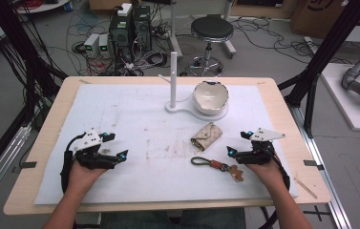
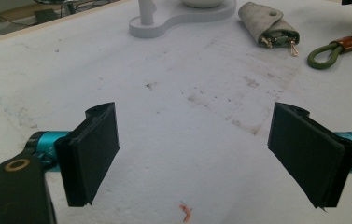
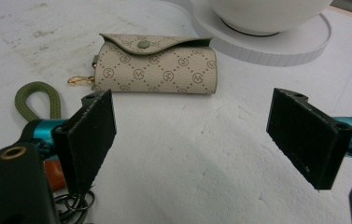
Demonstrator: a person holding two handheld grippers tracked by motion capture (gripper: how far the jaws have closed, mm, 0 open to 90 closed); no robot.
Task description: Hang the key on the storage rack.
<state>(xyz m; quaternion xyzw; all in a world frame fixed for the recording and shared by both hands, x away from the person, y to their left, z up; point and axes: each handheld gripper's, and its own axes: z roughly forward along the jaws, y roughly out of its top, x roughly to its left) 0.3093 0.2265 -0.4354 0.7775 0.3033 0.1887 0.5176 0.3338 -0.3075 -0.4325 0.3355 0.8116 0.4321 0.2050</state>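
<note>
Two hand-held grippers rest open and empty on a white mat, with a key pouch and a key strap lying between them.

The left gripper [image 1: 112, 145] sits at the near left, jaws wide apart over bare, stained mat [image 1: 134, 119]. The right gripper [image 1: 238, 143] sits at the near right, jaws equally wide, just beside the green key strap [image 1: 216, 164]; in the right gripper view its left jaw hides part of the strap and its rings. The beige key pouch [image 1: 206, 137] lies just beyond. Farther back, a white bowl [image 1: 210, 97] sits on a white stand [image 1: 177, 108], cut off in both gripper views.
</note>
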